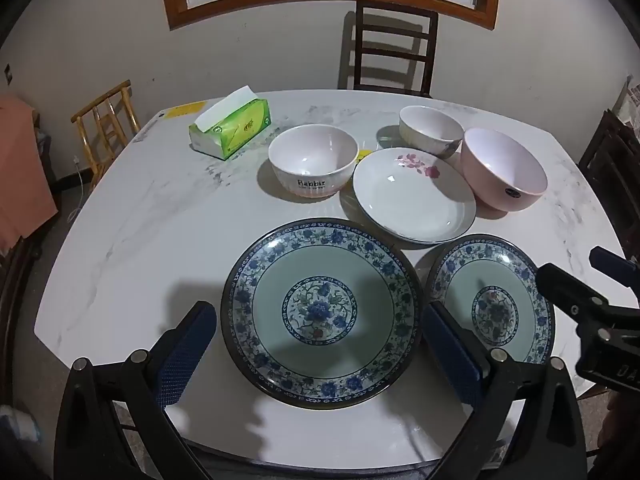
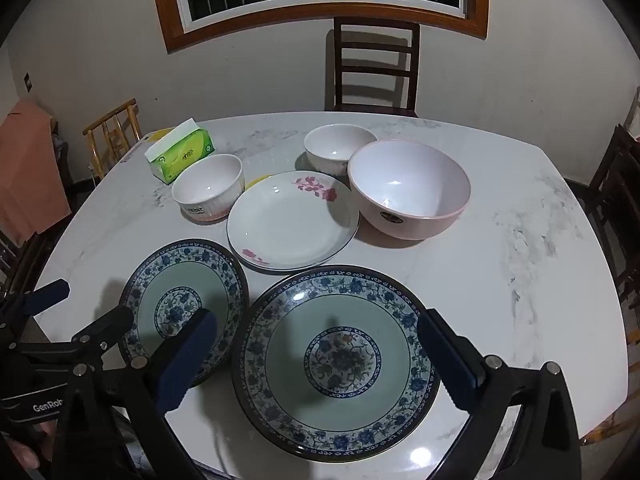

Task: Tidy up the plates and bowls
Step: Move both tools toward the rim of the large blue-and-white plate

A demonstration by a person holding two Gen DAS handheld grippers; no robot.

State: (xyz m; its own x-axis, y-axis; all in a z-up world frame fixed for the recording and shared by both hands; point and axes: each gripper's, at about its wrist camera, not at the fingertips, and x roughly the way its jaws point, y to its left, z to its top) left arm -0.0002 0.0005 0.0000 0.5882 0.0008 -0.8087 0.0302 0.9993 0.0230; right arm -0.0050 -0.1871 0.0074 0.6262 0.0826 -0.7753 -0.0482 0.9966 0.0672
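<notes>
Two blue-patterned plates lie near the table's front edge. My left gripper (image 1: 320, 344) is open above the left one (image 1: 320, 312), which also shows in the right wrist view (image 2: 184, 304). My right gripper (image 2: 320, 356) is open above the right one (image 2: 340, 360), seen in the left wrist view too (image 1: 492, 300). Behind them lie a white flowered plate (image 1: 414, 196) (image 2: 292, 220), a "Rabbit" bowl (image 1: 312, 166) (image 2: 208, 186), a small white bowl (image 1: 430, 128) (image 2: 338, 146) and a large pink bowl (image 1: 502, 170) (image 2: 408, 188). All are empty.
A green tissue box (image 1: 232, 126) (image 2: 180, 156) sits at the back left of the marble table (image 1: 140, 220). A dark chair (image 1: 394, 48) stands behind the table, a bamboo chair (image 1: 106, 120) at the left, another dark chair (image 1: 616, 176) at the right.
</notes>
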